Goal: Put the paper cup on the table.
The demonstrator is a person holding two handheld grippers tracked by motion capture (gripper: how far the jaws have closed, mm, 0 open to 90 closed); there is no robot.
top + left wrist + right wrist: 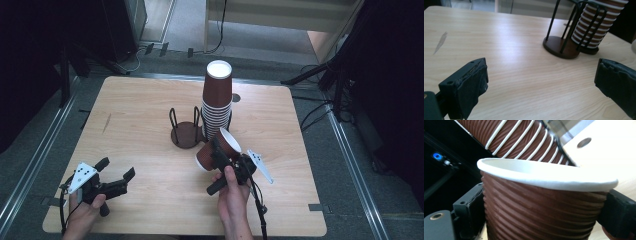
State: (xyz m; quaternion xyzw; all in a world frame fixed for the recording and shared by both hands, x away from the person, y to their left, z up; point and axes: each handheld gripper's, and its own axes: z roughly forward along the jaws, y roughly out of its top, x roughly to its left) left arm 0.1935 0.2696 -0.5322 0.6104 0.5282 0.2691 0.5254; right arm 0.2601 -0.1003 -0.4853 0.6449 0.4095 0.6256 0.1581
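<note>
- Pale wood table (140,115) sits on a grey floor, with dark stands and cables around its edges.
- Right gripper (223,159), near the table's middle just in front of the holders, has its jaws closed on a single brown paper cup (218,149); the cup is tilted, white rim toward the far right, base toward the near left.
- In the right gripper view, the black jaws press the ribbed sides of the cup (541,210) just below its white rim.
- Left gripper (116,176) is at the near left corner, its jaws spread wide with nothing between them, bare tabletop showing in the gap in the left gripper view.
- Just beyond the held cup stands a tall stack of brown cups (217,100), upside down, inside a wire holder.
- Beside that stack, to its left, an empty wire holder (185,131) on a round dark base; the two bases look touching.
- Farther off, a small round hole (236,97) in the tabletop lies right of the stack.
</note>
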